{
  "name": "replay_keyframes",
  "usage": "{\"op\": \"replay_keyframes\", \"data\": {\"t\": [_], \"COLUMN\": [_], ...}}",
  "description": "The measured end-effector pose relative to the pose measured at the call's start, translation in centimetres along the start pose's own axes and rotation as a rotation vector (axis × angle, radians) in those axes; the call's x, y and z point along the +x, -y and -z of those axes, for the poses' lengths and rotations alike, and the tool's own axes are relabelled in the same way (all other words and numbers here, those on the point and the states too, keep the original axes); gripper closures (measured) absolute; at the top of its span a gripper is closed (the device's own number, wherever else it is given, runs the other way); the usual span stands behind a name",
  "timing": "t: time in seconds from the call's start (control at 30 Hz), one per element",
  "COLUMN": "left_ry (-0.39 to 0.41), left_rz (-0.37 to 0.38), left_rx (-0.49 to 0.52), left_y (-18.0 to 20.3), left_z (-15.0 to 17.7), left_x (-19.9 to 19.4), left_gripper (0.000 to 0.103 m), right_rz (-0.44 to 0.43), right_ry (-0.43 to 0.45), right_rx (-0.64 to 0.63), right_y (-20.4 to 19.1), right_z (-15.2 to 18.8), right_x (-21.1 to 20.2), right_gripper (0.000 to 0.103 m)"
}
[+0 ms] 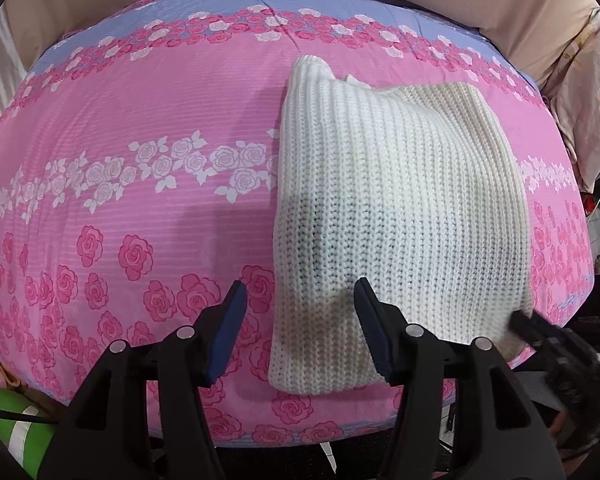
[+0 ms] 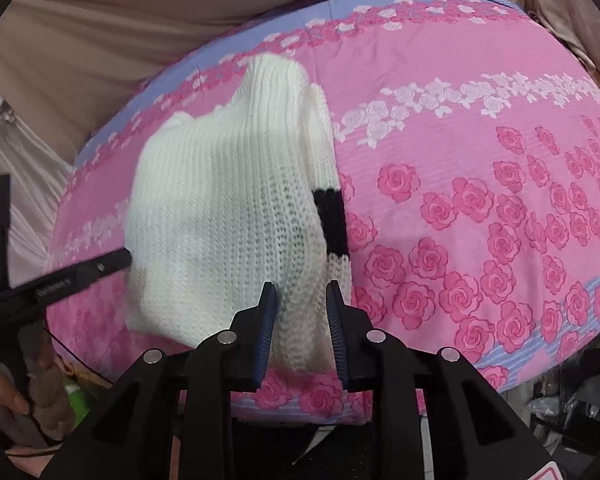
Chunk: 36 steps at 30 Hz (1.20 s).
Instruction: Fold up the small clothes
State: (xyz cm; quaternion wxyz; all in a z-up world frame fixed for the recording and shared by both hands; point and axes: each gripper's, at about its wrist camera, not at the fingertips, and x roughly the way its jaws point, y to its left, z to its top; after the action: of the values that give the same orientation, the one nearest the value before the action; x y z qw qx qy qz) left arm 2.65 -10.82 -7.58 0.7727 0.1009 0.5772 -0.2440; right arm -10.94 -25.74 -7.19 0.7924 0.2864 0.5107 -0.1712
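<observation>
One rose-print pink bedspread point(image 1: 140, 216) underneath everything. Folded white knit sweater point(image 1: 400, 208) near the front edge, toward the right side in the left wrist view; black stripe point(image 2: 332, 220) showing along its right fold. Left gripper point(image 1: 300, 328) spread wide at the sweater's front left corner, clamping nothing. Right gripper point(image 2: 300, 320) parted around the sweater's front edge, not pinched.
</observation>
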Motion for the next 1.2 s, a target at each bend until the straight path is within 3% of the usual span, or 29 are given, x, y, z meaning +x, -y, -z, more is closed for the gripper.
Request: {"op": "replay_keyframes", "data": {"t": [0.07, 0.2, 0.27, 0.33, 0.4, 0.47, 0.6, 0.7, 0.83, 0.9, 0.93, 1.0, 1.03, 1.1, 1.2], "left_ry": [-0.008, -0.011, -0.007, -0.008, -0.003, -0.01, 0.008, 0.015, -0.066, -0.075, -0.084, -0.082, -0.07, -0.026, 0.052], "left_rz": [0.001, -0.002, 0.009, 0.018, 0.062, 0.161, 0.314, 0.353, 0.371, 0.371, 0.373, 0.403, 0.386, 0.376, 0.425], "left_rx": [0.001, 0.007, 0.008, -0.008, -0.045, -0.118, -0.24, -0.295, -0.365, -0.369, -0.372, -0.366, -0.358, -0.312, -0.264], "left_y": [0.2, 0.4, 0.3, 0.0, -0.6, -1.6, -3.5, -4.3, -4.6, -4.2, -3.9, -3.2, -2.9, -1.8, -0.2], "left_z": [0.1, 0.3, 0.3, 0.4, 0.4, 0.3, -0.7, -2.0, -2.4, -2.3, -2.3, -2.4, -2.6, -3.3, -4.7], "left_x": [0.2, 0.2, 0.3, 0.3, 0.3, 0.4, 0.9, 2.5, 6.0, 6.9, 7.2, 7.1, 6.5, 4.4, 0.5], "left_gripper": [0.046, 0.046, 0.045, 0.04, 0.035, 0.034, 0.03, 0.022, 0.02, 0.015, 0.015, 0.037, 0.041, 0.055, 0.059], "right_rz": [0.004, -0.022, -0.042, -0.061, -0.094, -0.161, -0.288, -0.316, -0.414, -0.436, -0.433, -0.42, -0.412, -0.395, -0.354], "right_ry": [-0.024, 0.003, 0.021, 0.036, 0.031, 0.029, 0.075, 0.047, -0.049, -0.05, -0.039, -0.032, -0.015, 0.048, 0.182], "right_rx": [0.008, 0.036, 0.06, 0.101, 0.151, 0.222, 0.31, 0.318, 0.378, 0.388, 0.373, 0.321, 0.294, 0.214, 0.128], "right_y": [0.6, 0.7, 1.1, 2.0, 3.0, 3.9, 4.8, 5.1, 5.3, 5.0, 4.8, 3.9, 3.6, 2.4, 1.2], "right_z": [0.1, 0.0, 0.2, 0.4, 0.2, -0.1, -2.3, -3.9, -4.5, -4.4, -4.5, -5.0, -5.1, -6.3, -8.7], "right_x": [1.6, -0.2, -1.2, -1.6, -1.4, -1.0, -0.2, 2.2, 5.6, 6.3, 6.2, 6.0, 5.3, 2.8, -2.4], "right_gripper": [0.079, 0.077, 0.069, 0.055, 0.054, 0.05, 0.036, 0.032, 0.032, 0.031, 0.039, 0.056, 0.061, 0.065, 0.066]}}
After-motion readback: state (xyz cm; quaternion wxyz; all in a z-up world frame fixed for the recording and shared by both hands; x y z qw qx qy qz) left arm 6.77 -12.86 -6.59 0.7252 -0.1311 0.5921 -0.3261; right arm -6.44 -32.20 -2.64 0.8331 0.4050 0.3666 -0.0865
